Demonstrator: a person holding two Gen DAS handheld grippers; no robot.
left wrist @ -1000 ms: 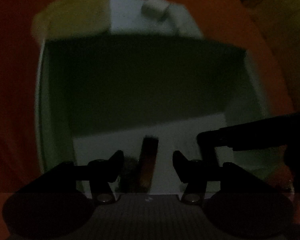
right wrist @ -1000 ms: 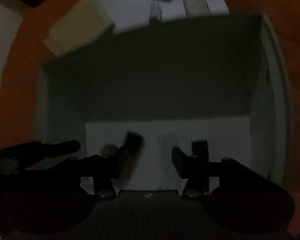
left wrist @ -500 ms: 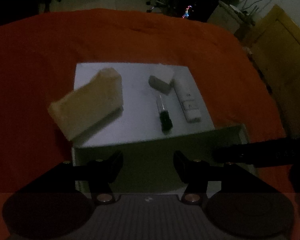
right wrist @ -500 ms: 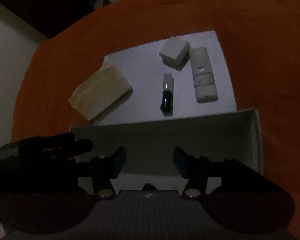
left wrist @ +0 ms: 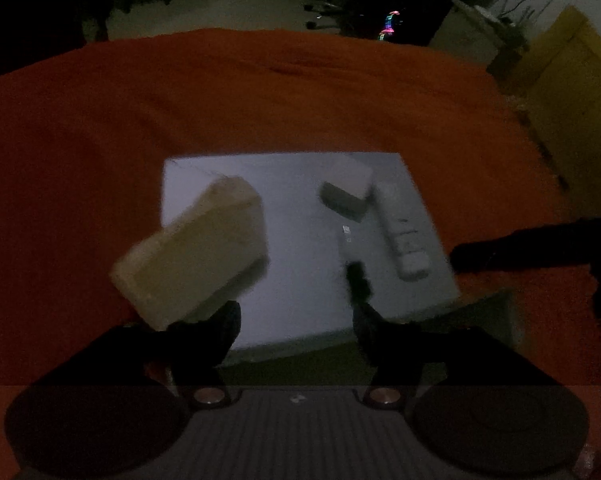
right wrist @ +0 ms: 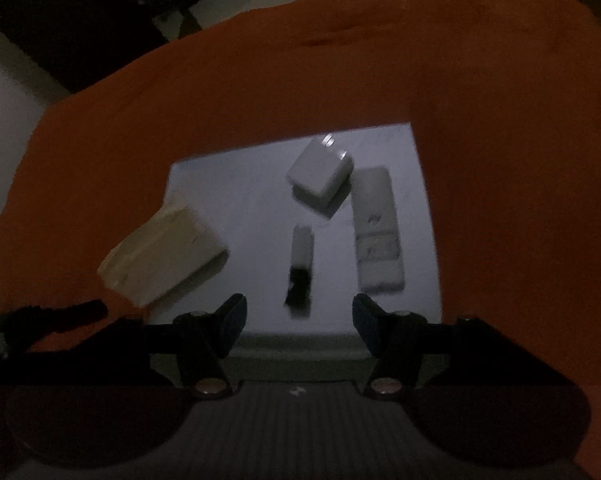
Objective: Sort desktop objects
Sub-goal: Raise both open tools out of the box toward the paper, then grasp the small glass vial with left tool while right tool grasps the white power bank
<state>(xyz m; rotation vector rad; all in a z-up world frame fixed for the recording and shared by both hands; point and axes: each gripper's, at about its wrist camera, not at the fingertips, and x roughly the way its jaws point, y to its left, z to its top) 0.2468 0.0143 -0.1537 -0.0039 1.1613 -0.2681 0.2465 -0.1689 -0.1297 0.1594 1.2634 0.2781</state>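
A small black-and-white stick (right wrist: 300, 270) is lying on a white sheet (right wrist: 240, 192), just ahead of the gap between the right gripper (right wrist: 298, 314) fingers, which are standing wide apart and holding nothing. Ahead of it a white charger block (right wrist: 320, 172) is sitting, and off the right finger a long white remote (right wrist: 376, 232) is lying beside both. A beige box (right wrist: 162, 254) is resting off the left finger, overhanging the sheet's edge. The left gripper (left wrist: 296, 318) fingers are likewise spread wide and empty, with the box (left wrist: 196, 256) just ahead of its left finger. An orange cloth (right wrist: 500, 160) is covering the desk.
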